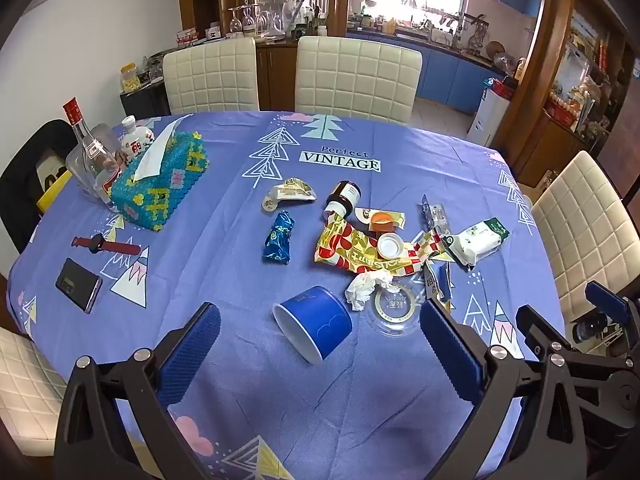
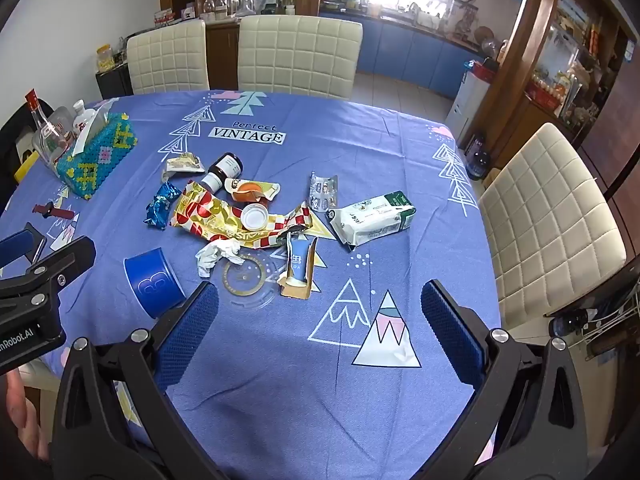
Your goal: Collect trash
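Note:
Trash lies mid-table: a blue paper cup (image 1: 316, 326) (image 2: 154, 282) on its side, a crumpled white tissue (image 1: 366, 286) (image 2: 220, 254), a red-yellow snack wrapper (image 1: 360, 250) (image 2: 216, 216), a blue foil wrapper (image 1: 279, 240) (image 2: 160, 206), a brown bottle (image 1: 344, 196) (image 2: 224, 170), a white wet-wipe pack (image 1: 478, 242) (image 2: 372, 218), a blister pack (image 2: 324, 192) and a torn small box (image 2: 298, 270). My left gripper (image 1: 320, 344) is open, just short of the cup. My right gripper (image 2: 320, 320) is open and empty over bare cloth near the front edge.
A beaded tissue box (image 1: 160, 182), glass bottles (image 1: 92, 152), a watch (image 1: 105, 245) and a phone (image 1: 78, 285) sit at the left. A glass ashtray (image 1: 394, 308) lies by the tissue. Cream chairs (image 1: 356, 76) ring the blue-clothed table (image 1: 400, 148).

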